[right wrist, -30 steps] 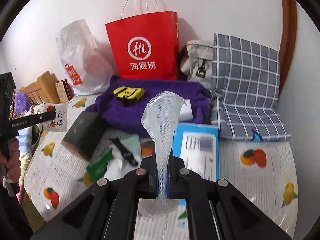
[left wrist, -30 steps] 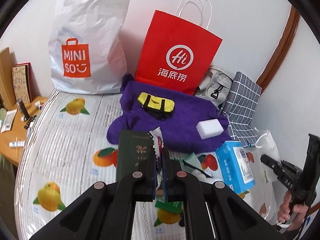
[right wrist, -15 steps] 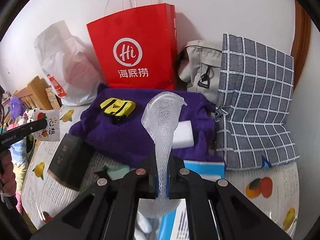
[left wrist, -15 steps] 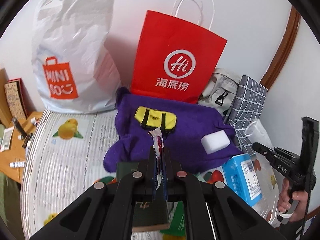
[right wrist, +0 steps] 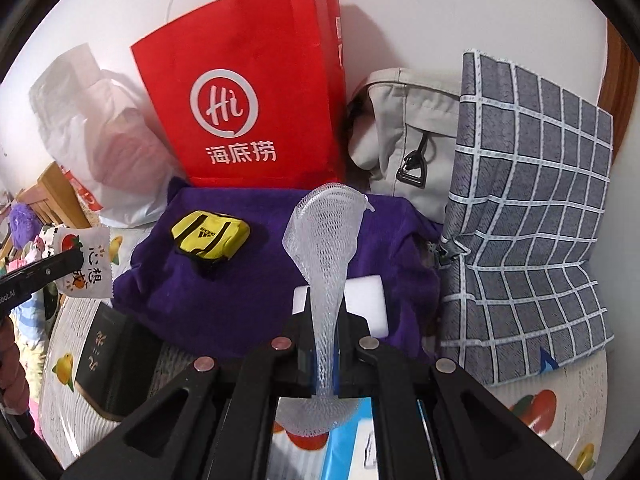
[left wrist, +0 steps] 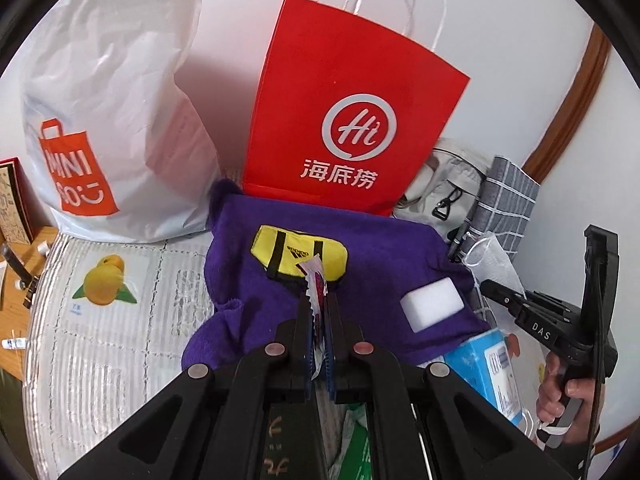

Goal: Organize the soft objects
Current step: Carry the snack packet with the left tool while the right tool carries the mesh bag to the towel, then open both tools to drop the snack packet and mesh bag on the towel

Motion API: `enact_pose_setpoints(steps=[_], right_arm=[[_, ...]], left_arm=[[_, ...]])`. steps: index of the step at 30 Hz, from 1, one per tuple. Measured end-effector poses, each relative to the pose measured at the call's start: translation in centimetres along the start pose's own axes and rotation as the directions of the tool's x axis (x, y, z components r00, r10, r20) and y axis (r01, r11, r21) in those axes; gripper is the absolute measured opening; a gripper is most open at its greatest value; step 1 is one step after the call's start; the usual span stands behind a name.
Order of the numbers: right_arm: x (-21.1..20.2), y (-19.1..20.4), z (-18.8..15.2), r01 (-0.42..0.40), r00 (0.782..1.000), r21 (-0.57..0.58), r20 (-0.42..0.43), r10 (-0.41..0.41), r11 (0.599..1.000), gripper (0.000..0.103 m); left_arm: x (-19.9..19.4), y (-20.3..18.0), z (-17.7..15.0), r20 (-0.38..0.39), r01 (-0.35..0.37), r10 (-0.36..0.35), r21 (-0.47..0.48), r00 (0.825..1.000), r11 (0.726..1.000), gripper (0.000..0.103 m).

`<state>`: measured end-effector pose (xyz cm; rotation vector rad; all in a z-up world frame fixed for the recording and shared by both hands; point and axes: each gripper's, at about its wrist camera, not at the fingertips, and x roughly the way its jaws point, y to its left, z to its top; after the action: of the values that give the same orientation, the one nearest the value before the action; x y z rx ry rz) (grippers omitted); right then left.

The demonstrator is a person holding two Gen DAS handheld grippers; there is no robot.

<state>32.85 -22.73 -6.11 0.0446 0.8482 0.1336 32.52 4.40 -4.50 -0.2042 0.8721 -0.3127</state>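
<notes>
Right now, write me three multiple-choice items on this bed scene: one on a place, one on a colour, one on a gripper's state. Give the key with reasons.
1. Where does the yellow pouch lie?
A. on the purple towel
B. inside the red paper bag
C. on the checked grey bag

2. What colour is the logo on the white plastic bag?
A. green
B. orange
C. blue

3. What is the right gripper doing?
A. open over the white sponge
B. shut with nothing in it
C. shut on the white foam net

Key: 1 A, the pouch rests on the towel's top face, in front of the red bag. 2 B, an orange panel with white letters. 3 C, the net's narrow neck is pinched between the fingers and flares out above them.
</notes>
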Motion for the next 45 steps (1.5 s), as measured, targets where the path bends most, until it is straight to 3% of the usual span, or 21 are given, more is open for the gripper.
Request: enact_pose_setpoints(steps=[16,25,32,35,37,39,42,45], right_arm=[[6.5,-1.2,3.4,-0.006,0.997,0.053,-0.075,0.01,0.999,0.005],[9.7,-2.0,2.6,-0.008,0.99,0.088,-0.137,0.02,0.996,0.007],[10.7,-0.9,2.3,0.001,0.986,0.046,-0.165,0.007,0.999,0.011],[10.8,-0.3,2.3,-0.002,0.986,0.032,-0.168,0.007,0.999,0.022],[10.6,0.2,2.3,-0.002,0.987,0.019,-0.161,0.005,1.0,0.037],[10.2,0.8,2.5,0.016,0.99,-0.001,-0.142,-0.016,1.0,0.059],[9.4,1.4,2.8,0.027,0.993,-0.019,-0.118,-0.029,0.999,0.063],[8.3,1.8,2.8,0.033,0.995,-0.018,-0.089,-0.035,0.999,0.067]], left_arm=[[6.2,0.4,1.2,-0.111,0.054,-0.054,-0.009,0.992,0.999,0.006],[9.5,0.5,0.9,-0.178,0.053,-0.051,0.005,0.983,0.999,0.006],[11.0,0.9,0.2,-0.228,0.049,-0.048,-0.002,0.972,0.999,0.007],[11.1,1.2,0.1,-0.246,0.043,-0.044,-0.007,0.968,0.999,0.012],[11.1,1.5,-0.1,-0.263,0.026,-0.026,-0.004,0.964,1.0,0.021],[11.1,1.6,-0.2,-0.276,-0.006,0.008,0.008,0.961,1.0,0.039],[10.5,2.1,-0.3,-0.267,-0.045,0.047,0.015,0.963,0.999,0.05],[9.6,2.6,-0.3,-0.261,-0.057,0.058,0.012,0.964,0.998,0.054]])
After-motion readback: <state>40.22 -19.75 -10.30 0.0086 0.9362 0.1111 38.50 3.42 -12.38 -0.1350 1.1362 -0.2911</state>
